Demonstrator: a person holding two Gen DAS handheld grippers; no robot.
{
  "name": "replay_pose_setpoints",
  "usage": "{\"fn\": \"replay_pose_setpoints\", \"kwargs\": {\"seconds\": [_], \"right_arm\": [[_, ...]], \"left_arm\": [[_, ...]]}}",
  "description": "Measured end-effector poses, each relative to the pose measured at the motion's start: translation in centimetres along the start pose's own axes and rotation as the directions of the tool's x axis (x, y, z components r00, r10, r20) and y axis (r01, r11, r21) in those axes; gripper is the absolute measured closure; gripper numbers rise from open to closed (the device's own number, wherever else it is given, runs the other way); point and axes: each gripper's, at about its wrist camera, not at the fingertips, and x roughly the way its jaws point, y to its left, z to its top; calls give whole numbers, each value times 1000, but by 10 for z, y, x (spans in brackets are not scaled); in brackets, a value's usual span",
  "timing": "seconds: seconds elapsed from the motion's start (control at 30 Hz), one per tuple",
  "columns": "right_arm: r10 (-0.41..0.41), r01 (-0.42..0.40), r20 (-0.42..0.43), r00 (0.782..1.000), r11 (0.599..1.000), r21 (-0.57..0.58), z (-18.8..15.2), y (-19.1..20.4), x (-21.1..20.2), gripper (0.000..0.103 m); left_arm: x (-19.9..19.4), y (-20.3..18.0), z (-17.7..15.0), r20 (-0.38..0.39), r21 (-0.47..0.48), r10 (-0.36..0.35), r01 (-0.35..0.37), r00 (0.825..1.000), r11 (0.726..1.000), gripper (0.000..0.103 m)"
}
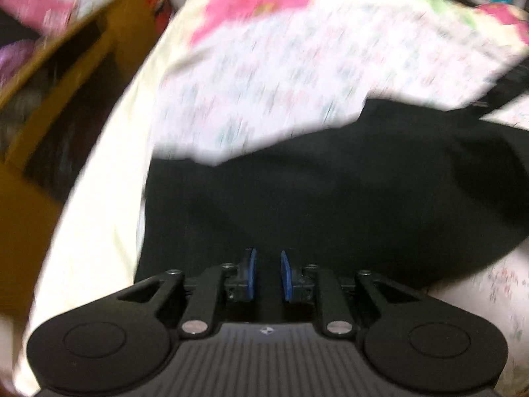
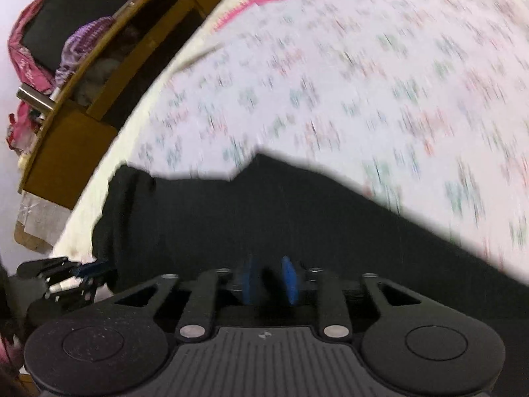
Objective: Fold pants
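The black pants [image 1: 330, 198] lie spread on a bed with a white floral sheet [image 1: 281, 82]; both views are blurred. My left gripper [image 1: 267, 254] hovers over the near part of the pants, its blue pads [image 1: 252, 274] a narrow gap apart with no fold of cloth seen between them. The right wrist view shows the pants [image 2: 264, 218] as a wide dark band across the sheet [image 2: 363, 82]. My right gripper [image 2: 269, 263] is above them, pads slightly apart, with nothing visibly pinched. The left gripper [image 2: 89, 269] also shows at that view's lower left, by the pants' edge.
A wooden shelf unit [image 2: 82, 139] with dark compartments stands along the bed's left side, also seen from the left wrist [image 1: 66, 82]. Pink and purple cloth [image 2: 82, 39] lies on top of it. A pink patch [image 1: 251, 3] marks the far end of the bedding.
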Motion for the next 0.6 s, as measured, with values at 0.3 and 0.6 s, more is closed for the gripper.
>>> {"fn": "replay_pose_setpoints", "kwargs": {"seconds": [0.3,0.6], "right_arm": [[201,-219,-199,959,973,-70,54,-33,69,76],[421,-488,-352,836,864,-123,82,-21,73,77]], "left_arm": [[61,-7,33,31,108,8,-11,999,994,71],[78,-8,18,-52,102,22,-16,998,995,67]]}}
